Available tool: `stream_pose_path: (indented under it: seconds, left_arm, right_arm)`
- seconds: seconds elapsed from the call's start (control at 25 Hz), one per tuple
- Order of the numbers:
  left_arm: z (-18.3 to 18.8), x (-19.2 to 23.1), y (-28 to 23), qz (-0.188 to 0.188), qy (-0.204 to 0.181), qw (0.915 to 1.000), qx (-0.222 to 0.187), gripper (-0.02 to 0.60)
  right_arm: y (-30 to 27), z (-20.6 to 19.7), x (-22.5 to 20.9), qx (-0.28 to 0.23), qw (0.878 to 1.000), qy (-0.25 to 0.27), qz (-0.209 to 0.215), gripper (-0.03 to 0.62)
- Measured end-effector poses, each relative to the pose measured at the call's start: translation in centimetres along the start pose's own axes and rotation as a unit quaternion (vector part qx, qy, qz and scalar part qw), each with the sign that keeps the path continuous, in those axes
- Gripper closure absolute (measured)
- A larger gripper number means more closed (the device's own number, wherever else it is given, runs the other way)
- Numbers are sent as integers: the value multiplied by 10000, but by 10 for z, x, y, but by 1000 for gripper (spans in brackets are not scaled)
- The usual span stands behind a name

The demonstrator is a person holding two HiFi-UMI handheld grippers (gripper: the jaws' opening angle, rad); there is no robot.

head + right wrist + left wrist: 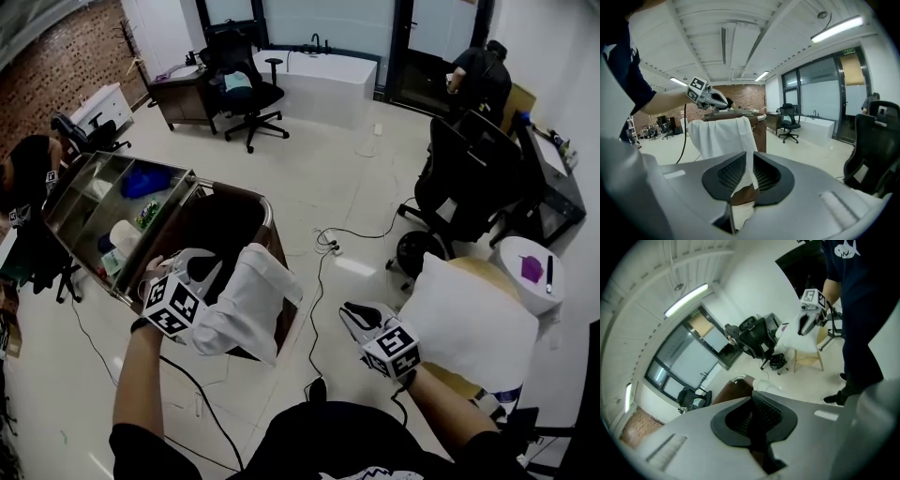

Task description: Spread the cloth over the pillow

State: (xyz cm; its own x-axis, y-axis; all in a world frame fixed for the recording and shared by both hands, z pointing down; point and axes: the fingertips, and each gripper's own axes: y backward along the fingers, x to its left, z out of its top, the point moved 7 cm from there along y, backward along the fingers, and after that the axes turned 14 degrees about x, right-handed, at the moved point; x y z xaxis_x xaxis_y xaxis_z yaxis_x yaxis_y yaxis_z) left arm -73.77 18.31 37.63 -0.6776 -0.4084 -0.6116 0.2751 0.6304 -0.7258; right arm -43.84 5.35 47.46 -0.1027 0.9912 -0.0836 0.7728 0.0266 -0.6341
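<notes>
- Head view, lower left: the left gripper (211, 279) is seen with its jaws pressed together on the top edge of the white cloth (248, 300), which hangs in front of a brown bin (234, 220).
- The right gripper (749, 164) is held with its jaws a little apart and nothing pinched. The cloth's edge is seen through the gap.
- The pillow (469, 319) is laid on a wooden stool (483, 270) at lower right, well apart from the cloth.

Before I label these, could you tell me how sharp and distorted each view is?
Head view: sharp, evenly lit. Left gripper view: strong fisheye, black corners, room tilted, lamp bright. Right gripper view: same fisheye, level, cloth sharp.
</notes>
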Motion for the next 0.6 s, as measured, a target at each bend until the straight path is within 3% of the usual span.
stream_pose_path:
  seconds: [0.12,0.24,0.4,0.6]
  left_arm:
    - [-8,-5,-43,-651,-599,9956,323,538]
    - [-9,-11,-76,-1156,-945,9882,331,484]
    - [-7,-10,-98,-1446,-1300,9805,286,409]
    - [-3,-9,-112,-1946,-1786,9642,239,369]
  right_arm:
    - [-14,10,1,6,10000,31,38,539]
    - [-21,14,2,43,10000,26,29,539]
    - [-25,10,2,110,9999,-105,6,539]
    - [-27,-8,2,252,9991,-331,-39,539]
